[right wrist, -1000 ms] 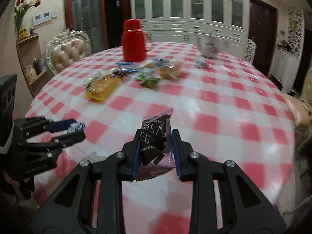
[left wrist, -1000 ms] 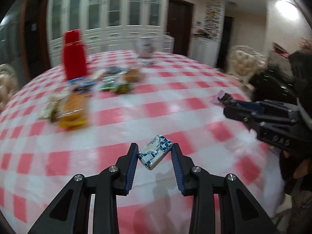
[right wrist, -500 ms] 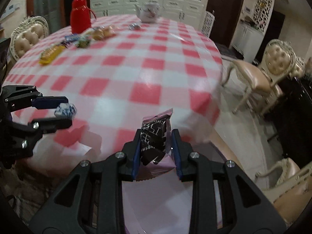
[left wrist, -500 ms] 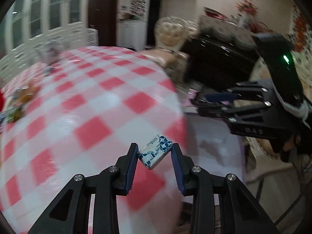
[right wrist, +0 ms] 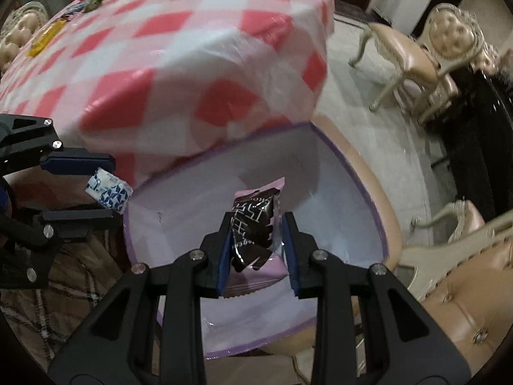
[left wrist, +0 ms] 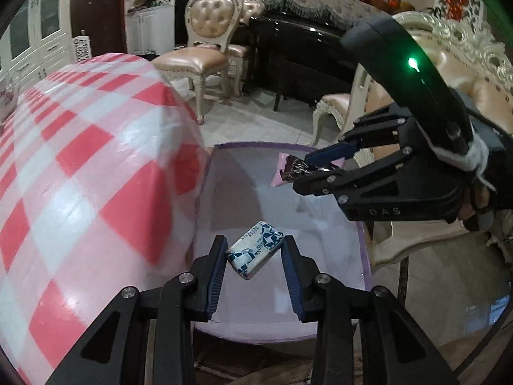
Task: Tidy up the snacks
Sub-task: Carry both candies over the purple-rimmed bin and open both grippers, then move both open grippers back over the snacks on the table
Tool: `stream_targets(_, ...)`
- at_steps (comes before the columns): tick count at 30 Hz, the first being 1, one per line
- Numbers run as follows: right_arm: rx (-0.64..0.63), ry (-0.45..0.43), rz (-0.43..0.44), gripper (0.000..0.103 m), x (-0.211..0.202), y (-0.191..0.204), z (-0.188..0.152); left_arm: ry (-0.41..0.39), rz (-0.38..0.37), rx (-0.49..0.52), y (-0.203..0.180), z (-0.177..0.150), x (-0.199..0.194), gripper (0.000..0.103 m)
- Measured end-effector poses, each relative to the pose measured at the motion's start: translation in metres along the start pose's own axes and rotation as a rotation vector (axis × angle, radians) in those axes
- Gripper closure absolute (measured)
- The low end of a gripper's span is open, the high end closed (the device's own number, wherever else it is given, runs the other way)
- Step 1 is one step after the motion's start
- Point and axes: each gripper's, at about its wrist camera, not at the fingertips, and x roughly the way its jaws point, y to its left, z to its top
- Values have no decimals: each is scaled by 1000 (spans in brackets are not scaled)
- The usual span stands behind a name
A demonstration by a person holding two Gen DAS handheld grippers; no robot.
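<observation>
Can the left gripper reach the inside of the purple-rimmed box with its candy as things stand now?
Probably yes. The left gripper, shut on the blue-and-white candy, hangs above the open purple-rimmed box. The right gripper, holding its chocolate packet, is off to the side.

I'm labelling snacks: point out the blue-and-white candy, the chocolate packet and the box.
blue-and-white candy (left wrist: 255, 250), left wrist view, wrapper face.
chocolate packet (right wrist: 255, 224), right wrist view, dark printed front.
box (right wrist: 368, 205), right wrist view, right wall.

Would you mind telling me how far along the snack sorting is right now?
Done: nothing shows inside the lilac box yet. In hand: the left gripper holds a blue-and-white candy and the right gripper a dark chocolate packet, both above the box. Left: releasing them, then the snacks on the table.
</observation>
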Motion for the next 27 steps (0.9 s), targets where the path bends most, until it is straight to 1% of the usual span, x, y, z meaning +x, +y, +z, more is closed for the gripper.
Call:
stream_targets(2, 5, 6, 0, 69, 1, -3, 1, 18, -19, -3, -4, 2, 8, 67)
stream_targets(4, 14, 16, -4, 68, 1, -4, 0, 22, -24, 23, -12, 3, 15, 67)
stream_targets(5, 20, 31, -30, 66, 4, -5, 2, 16, -34, 39, -15, 4, 16, 66)
stream_targets(6, 23, 51, -84, 62, 7, -7, 3, 8, -42, 44, -16, 4, 14, 65)
stream_targets(7, 26, 55, -127, 59, 9, -6, 5, -7, -39, 38, -15, 4, 11, 65)
stream_targets(8, 41, 28, -179, 59, 4, -8, 8, -43, -38, 16, -9, 4, 1, 63)
stream_targets(9, 59, -4, -196, 59, -1, -9, 13, -77, -46, -11, -1, 3, -10, 61)
stream_targets(10, 70, -28, -195, 58, -6, -8, 17, -118, -56, -45, 9, 3, -24, 54)
stream_targets(11, 84, -70, -179, 57, -13, -4, 25, -167, -54, -81, 22, 0, -40, 44)
stream_targets(12, 88, -130, -153, 55, -22, 5, 36, -213, -34, -113, 34, -4, -56, 37)
stream_targets(13, 81, -175, -131, 53, -28, 14, 45, -263, 6, -149, 49, -9, -75, 26)
stream_targets(14, 60, -226, -99, 51, -35, 30, 57, -309, 66, -188, 66, -17, -95, 20)
stream_targets(15, 28, -270, -60, 47, -40, 49, 70, -344, 134, -224, 83, -27, -114, 19)
stream_targets(16, -26, -328, 4, 43, -44, 78, 88, -362, 182, -252, 97, -36, -127, 19)
stream_targets(17, -70, -367, 48, 41, -45, 100, 101, -374, 245, -293, 117, -49, -143, 18)
stream_targets(19, -151, -411, 104, 39, -42, 141, 125, -363, 372, -378, 155, -75, -166, 18)
stream_targets(20, -215, -425, 135, 39, -36, 173, 144, -355, 438, -436, 178, -93, -178, 18)
stream_targets(22, -299, -430, 160, 39, -22, 215, 171, -331, 564, -555, 219, -125, -197, 18)
stream_targets(25, -321, -414, 180, 39, -7, 252, 206, -315, 747, -730, 284, -163, -221, 18)
stream_targets(26, -317, -417, 200, 39, -7, 259, 218, -276, 774, -787, 306, -172, -223, 17)
stream_targets(27, -311, -423, 213, 39, -8, 267, 228, -249, 776, -836, 327, -178, -224, 17)
